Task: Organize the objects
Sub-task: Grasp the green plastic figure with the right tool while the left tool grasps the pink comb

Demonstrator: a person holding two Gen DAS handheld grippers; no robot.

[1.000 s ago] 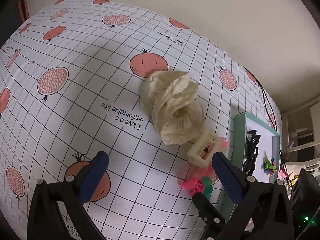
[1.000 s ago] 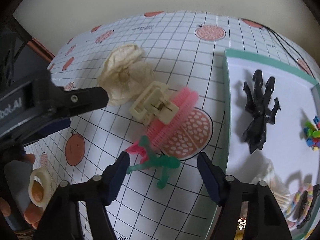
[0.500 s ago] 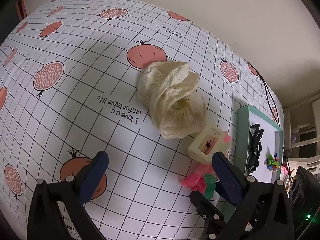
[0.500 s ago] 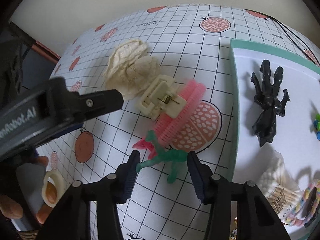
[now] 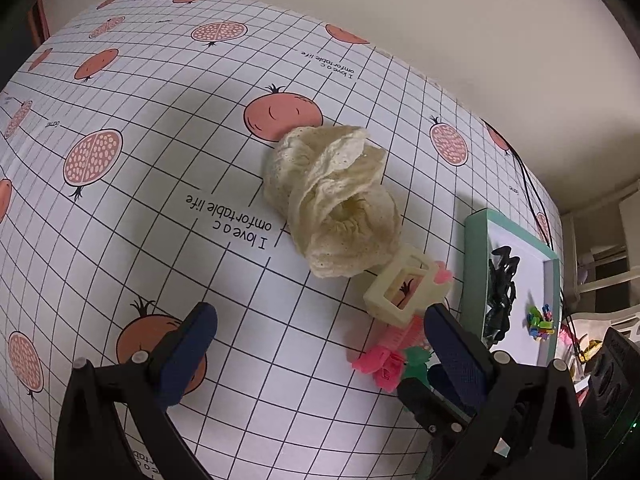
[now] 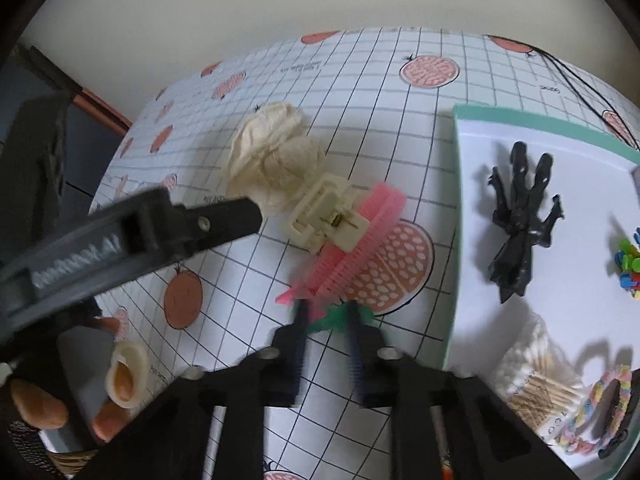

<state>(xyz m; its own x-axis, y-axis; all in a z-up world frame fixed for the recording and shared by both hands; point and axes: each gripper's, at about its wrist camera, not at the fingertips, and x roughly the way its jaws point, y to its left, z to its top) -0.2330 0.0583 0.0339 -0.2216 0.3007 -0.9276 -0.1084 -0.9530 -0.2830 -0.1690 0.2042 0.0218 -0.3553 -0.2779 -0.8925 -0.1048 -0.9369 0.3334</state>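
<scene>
Tablecloth (image 5: 168, 216): white, black grid, salmon-orange pomegranates plus black lettering. On it, left of the mint-green-rimmed white tray (image 6: 455, 216): cream lace scrunchie (image 5: 334, 204), ivory claw clip (image 6: 326, 218), pink comb (image 6: 360, 248), small green (image 6: 340, 318) and pink (image 5: 380, 366) clips. Inside the tray: black claw clip (image 6: 520, 228), multicoloured mini clips (image 6: 628, 264), pastel rainbow band (image 6: 592, 412); gripper pads (image 5: 188, 356) navy blue on black frames.
</scene>
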